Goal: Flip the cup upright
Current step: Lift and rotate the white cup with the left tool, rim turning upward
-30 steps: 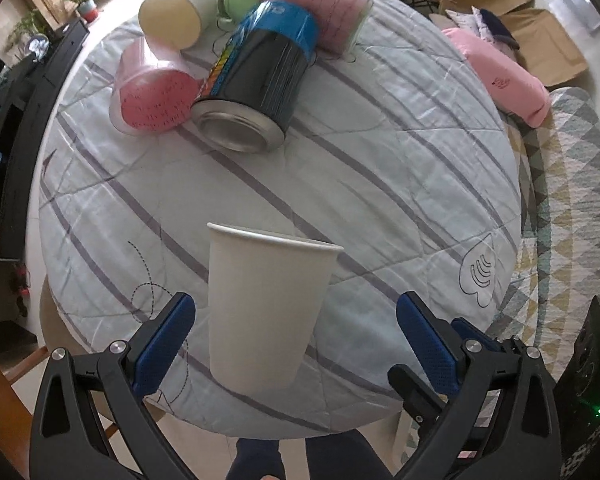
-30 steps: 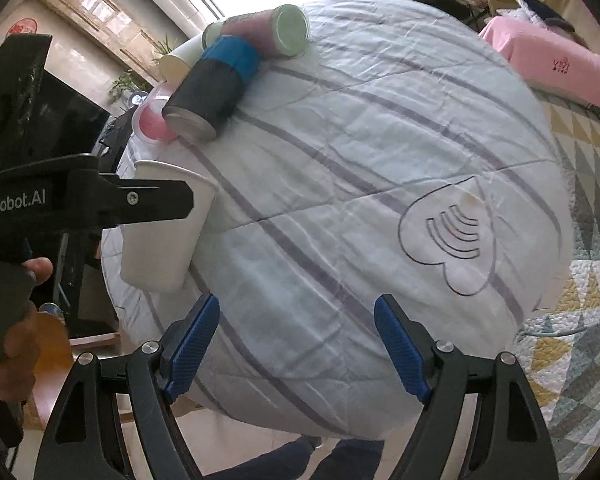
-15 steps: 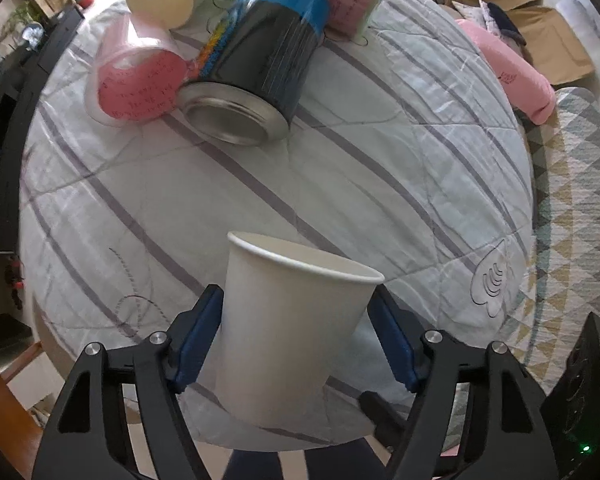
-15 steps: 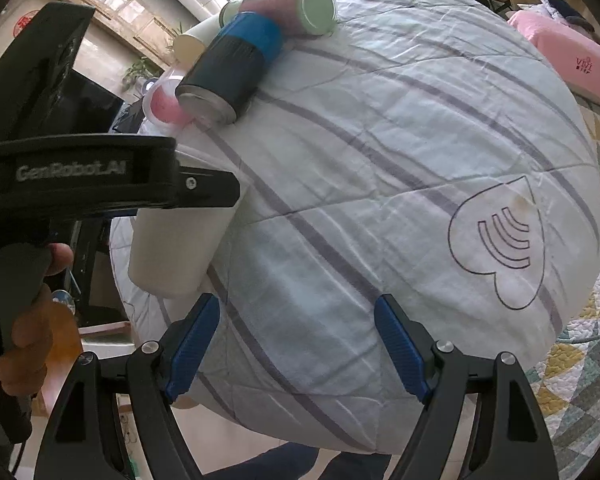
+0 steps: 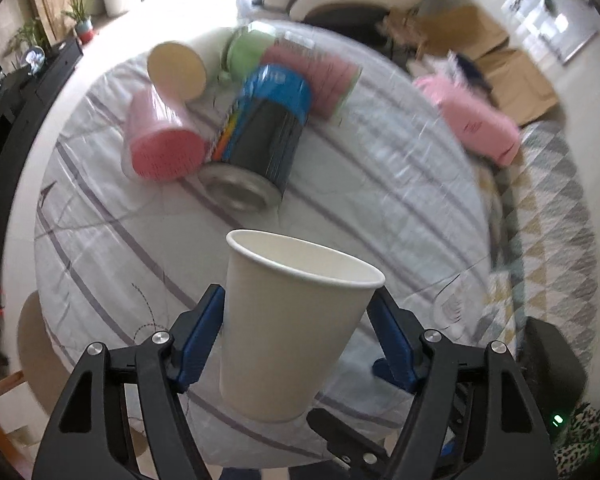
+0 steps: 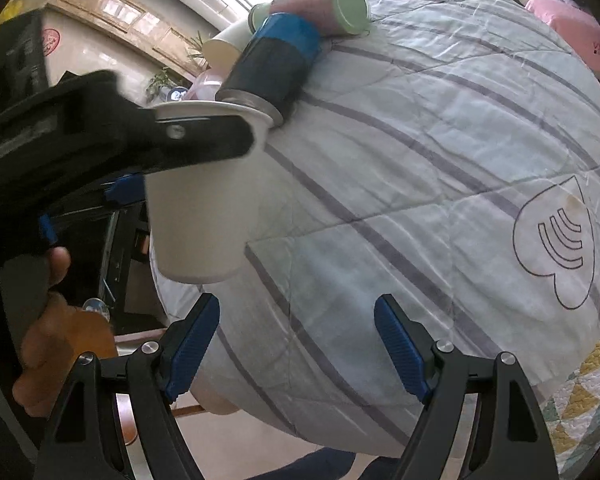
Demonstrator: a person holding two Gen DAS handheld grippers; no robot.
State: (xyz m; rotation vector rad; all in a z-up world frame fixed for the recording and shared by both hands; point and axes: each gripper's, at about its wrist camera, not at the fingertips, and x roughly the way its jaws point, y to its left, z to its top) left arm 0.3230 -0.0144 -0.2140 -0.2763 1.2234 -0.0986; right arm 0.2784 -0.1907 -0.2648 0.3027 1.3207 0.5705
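Note:
A white paper cup (image 5: 292,320) stands mouth up between the blue pads of my left gripper (image 5: 296,332), which is shut on its sides and holds it above the near edge of the round table (image 5: 380,200). The cup also shows in the right wrist view (image 6: 200,216), clear of the tablecloth, with the left gripper's black body (image 6: 100,132) across it. My right gripper (image 6: 296,344) is open and empty, low over the table's near edge.
At the far side of the table lie several cups on their sides: a black and blue can-shaped one (image 5: 260,148), a pink one (image 5: 160,140), a cream one (image 5: 176,68) and a green and pink one (image 5: 312,72). A pink bag (image 5: 480,128) lies on the floor to the right.
My left gripper has closed on the white cup and lifted it off the table. The right gripper has stayed open and moved slightly closer.

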